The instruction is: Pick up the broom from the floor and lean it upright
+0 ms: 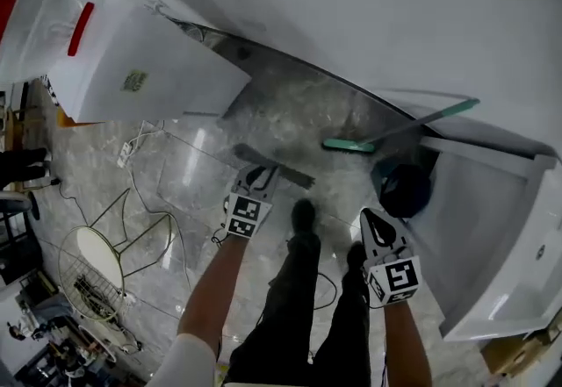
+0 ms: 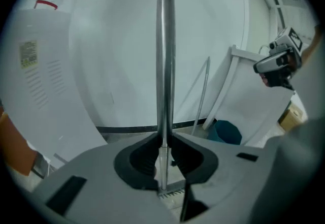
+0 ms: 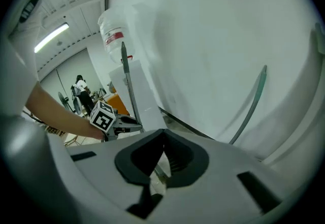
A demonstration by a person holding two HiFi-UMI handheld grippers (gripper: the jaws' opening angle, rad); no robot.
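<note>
left fingers [image 2: 138,161] clamp a slim, shiny grey broom handle [image 2: 165,60], seemingly upright; right fingers [image 3: 136,161] pressed together, empty.

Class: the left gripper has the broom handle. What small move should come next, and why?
Probably tip the broom handle forward until it rests on the white wall. The left gripper clamps it near upright, the wall stands close ahead, and the right gripper is empty.

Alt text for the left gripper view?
The left tongs grip a metal broom handle that runs straight up the frame in front of a white wall. A blue bin sits low at the right.
</note>
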